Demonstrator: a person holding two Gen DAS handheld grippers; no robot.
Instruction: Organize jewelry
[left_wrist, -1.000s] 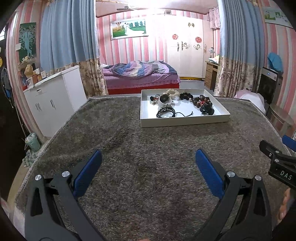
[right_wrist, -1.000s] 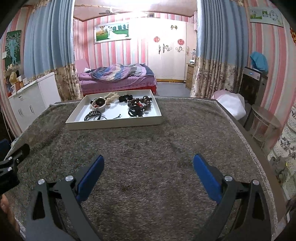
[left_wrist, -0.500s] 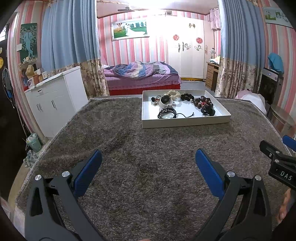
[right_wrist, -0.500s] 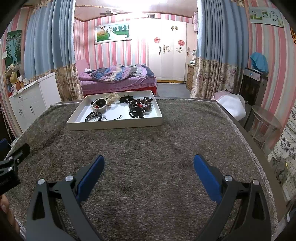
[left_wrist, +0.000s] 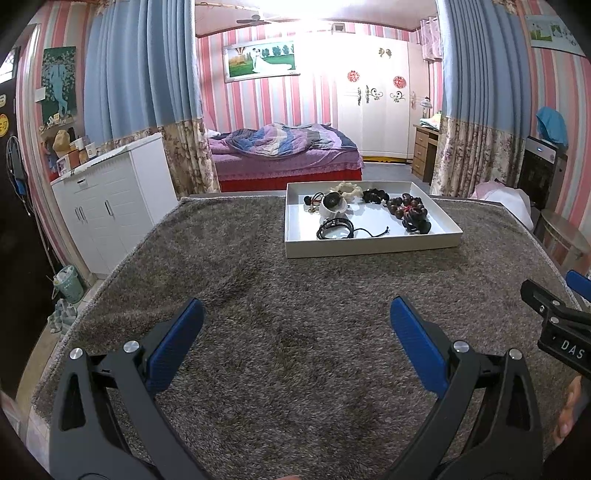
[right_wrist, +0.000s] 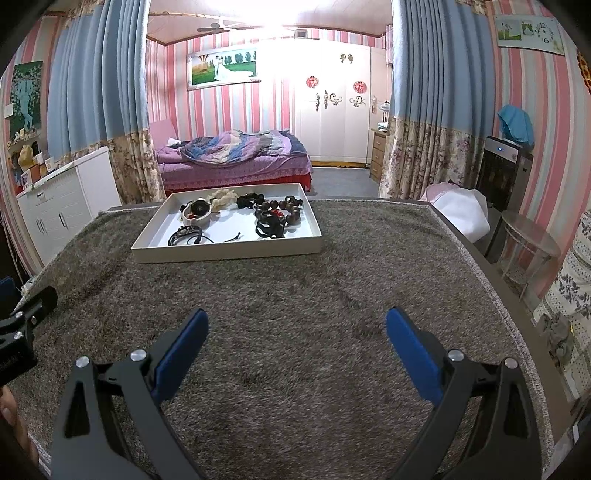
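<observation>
A white tray (left_wrist: 369, 248) sits at the far side of the grey carpeted table; it also shows in the right wrist view (right_wrist: 225, 253). Jewelry lies in it: a black cord bracelet (left_wrist: 335, 229), dark bead bracelets (left_wrist: 406, 207), a white bowl-like piece (left_wrist: 333, 206) and cream beads (left_wrist: 349, 189). The same black cord bracelet (right_wrist: 185, 235) and dark beads (right_wrist: 282, 210) show in the right wrist view. My left gripper (left_wrist: 295, 325) is open and empty over the near carpet. My right gripper (right_wrist: 295, 330) is open and empty, well short of the tray.
The table's grey carpet (left_wrist: 288, 295) ends at edges on the left and right. A white cabinet (left_wrist: 110, 199) stands to the left, a small round table (right_wrist: 528, 240) to the right. A bed (left_wrist: 284, 155) lies beyond the table.
Both grippers have shifted slightly; the tray sits a touch lower and nearer in both views. Both stay open and empty.
</observation>
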